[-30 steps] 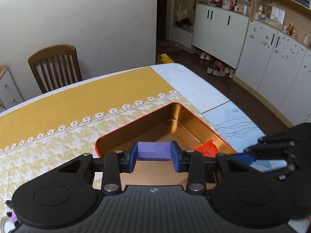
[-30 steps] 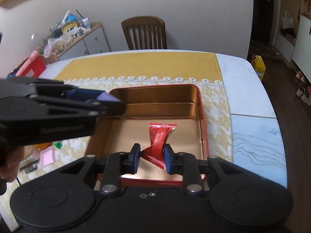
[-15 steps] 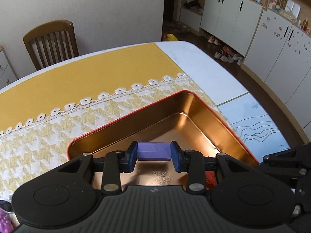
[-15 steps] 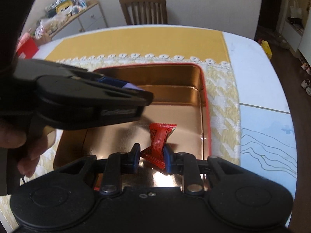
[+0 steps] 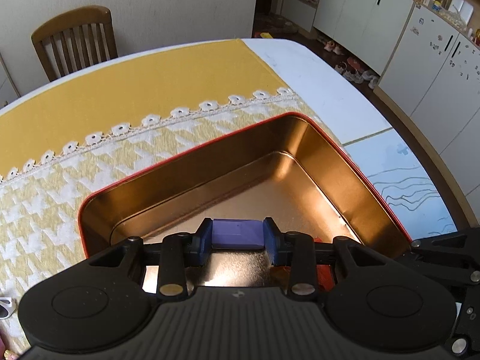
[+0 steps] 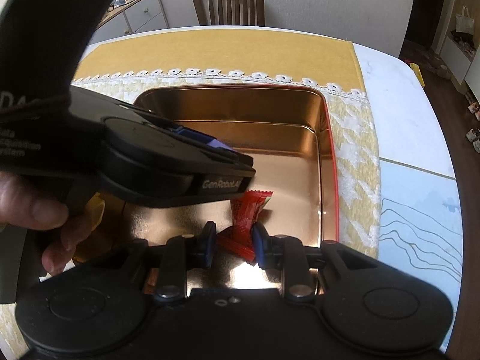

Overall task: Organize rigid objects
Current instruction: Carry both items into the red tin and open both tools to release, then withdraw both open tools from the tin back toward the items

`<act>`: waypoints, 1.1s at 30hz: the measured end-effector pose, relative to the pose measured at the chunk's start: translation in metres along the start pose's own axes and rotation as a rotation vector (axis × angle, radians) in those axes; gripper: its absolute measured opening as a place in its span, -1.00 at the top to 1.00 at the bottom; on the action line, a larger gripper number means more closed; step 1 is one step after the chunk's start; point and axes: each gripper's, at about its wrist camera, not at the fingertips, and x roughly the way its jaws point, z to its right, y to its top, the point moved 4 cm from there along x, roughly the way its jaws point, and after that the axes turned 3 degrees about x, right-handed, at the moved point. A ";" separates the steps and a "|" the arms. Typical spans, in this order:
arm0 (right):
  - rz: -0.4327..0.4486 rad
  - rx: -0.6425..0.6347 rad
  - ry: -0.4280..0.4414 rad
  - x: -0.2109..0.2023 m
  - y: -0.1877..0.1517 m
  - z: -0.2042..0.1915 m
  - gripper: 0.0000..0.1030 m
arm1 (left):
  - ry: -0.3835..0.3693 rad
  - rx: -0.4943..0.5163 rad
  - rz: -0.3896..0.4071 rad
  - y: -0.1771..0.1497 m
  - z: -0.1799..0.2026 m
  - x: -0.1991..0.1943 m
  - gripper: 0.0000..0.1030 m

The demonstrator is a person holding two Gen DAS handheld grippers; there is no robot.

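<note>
My left gripper point(image 5: 237, 241) is shut on a purple block point(image 5: 237, 234) and holds it low over the near part of a gold tin with a red rim point(image 5: 192, 150). In the right wrist view the left gripper point(image 6: 210, 162) reaches in from the left over the tin point(image 6: 330, 156), with the purple block point(image 6: 220, 145) showing at its tip. My right gripper point(image 6: 234, 244) is shut on a red candy wrapper point(image 6: 247, 213) just above the tin's floor. The red wrapper is mostly hidden in the left wrist view.
The tin sits on a yellow and white tablecloth point(image 5: 120, 90) with a lace band on a white table. A wooden chair point(image 5: 75, 42) stands at the far side. White cabinets point(image 5: 435, 60) line the right. The right gripper's body point(image 5: 444, 258) shows at the lower right.
Both grippers have moved forward and down into the tin. The left gripper now crosses over the tin in the right wrist view. Both holds are unchanged.
</note>
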 end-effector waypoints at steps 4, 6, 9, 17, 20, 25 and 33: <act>0.002 0.009 0.000 0.000 0.001 0.000 0.46 | 0.006 0.002 -0.004 0.000 0.000 0.000 0.31; 0.008 0.012 -0.003 -0.001 0.002 0.001 0.44 | 0.013 -0.007 -0.008 -0.001 -0.001 -0.001 0.30; 0.022 0.019 -0.007 -0.003 0.001 0.002 0.39 | 0.026 -0.022 -0.003 -0.002 -0.004 -0.006 0.22; 0.068 0.062 0.010 -0.019 0.004 0.009 0.23 | 0.033 -0.050 0.047 -0.005 -0.012 -0.032 -0.01; 0.082 0.060 0.013 -0.024 0.000 0.005 0.18 | 0.047 -0.043 0.069 -0.007 -0.014 -0.044 -0.02; 0.113 0.057 0.020 -0.037 0.000 0.003 0.06 | 0.050 -0.043 0.105 -0.011 -0.018 -0.065 -0.02; 0.166 0.048 0.021 -0.057 -0.004 -0.008 -0.13 | 0.036 -0.041 0.177 -0.022 -0.022 -0.107 -0.02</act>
